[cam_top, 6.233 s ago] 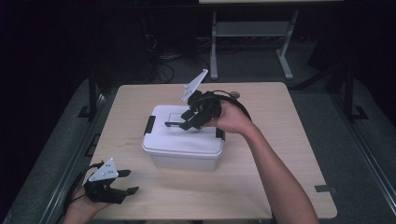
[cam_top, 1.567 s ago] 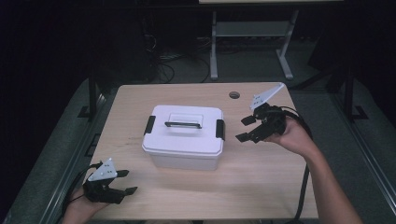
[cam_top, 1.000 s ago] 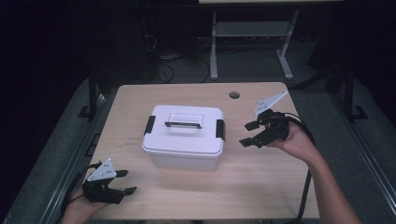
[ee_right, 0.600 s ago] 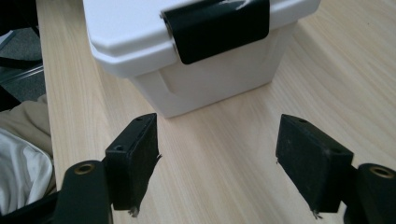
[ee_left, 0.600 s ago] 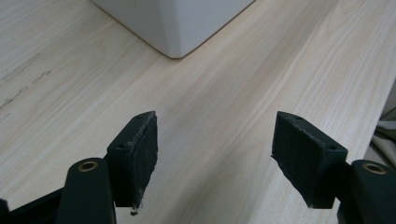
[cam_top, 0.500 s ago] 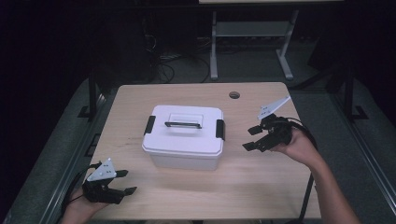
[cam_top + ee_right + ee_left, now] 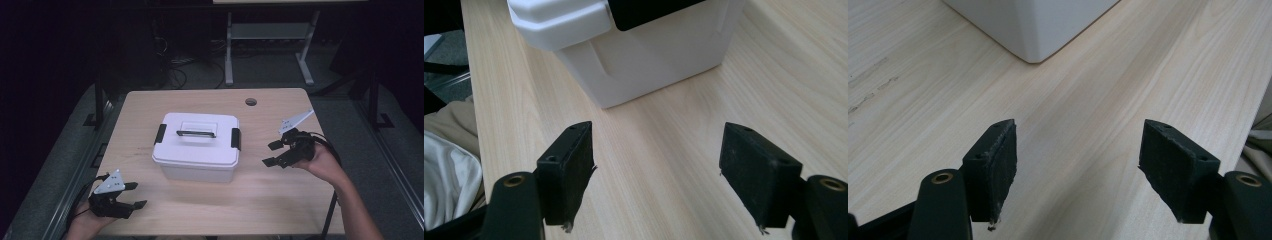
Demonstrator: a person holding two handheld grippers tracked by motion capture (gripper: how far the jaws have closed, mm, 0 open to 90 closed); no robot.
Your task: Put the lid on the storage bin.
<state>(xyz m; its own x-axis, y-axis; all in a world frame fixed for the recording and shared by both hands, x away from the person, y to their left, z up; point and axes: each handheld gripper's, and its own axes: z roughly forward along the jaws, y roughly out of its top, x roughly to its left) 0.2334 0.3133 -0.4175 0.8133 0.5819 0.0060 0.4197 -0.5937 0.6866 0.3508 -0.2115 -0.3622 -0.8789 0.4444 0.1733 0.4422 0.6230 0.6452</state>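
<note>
I had both grippers spread and empty, the left gripper [image 7: 131, 195] at lower left, the right gripper [image 7: 273, 153] just right of the white lidded box [image 7: 197, 146] at centre

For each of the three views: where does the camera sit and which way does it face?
High view: above the near edge, looking down on the table; both forearms, left claw, right claw.
Left gripper view: rides the left claw, facing the white box corner; its open jaws.
Right gripper view: rides the right claw, facing the box's black latch; its open jaws.
Shared: box and tabletop.
</note>
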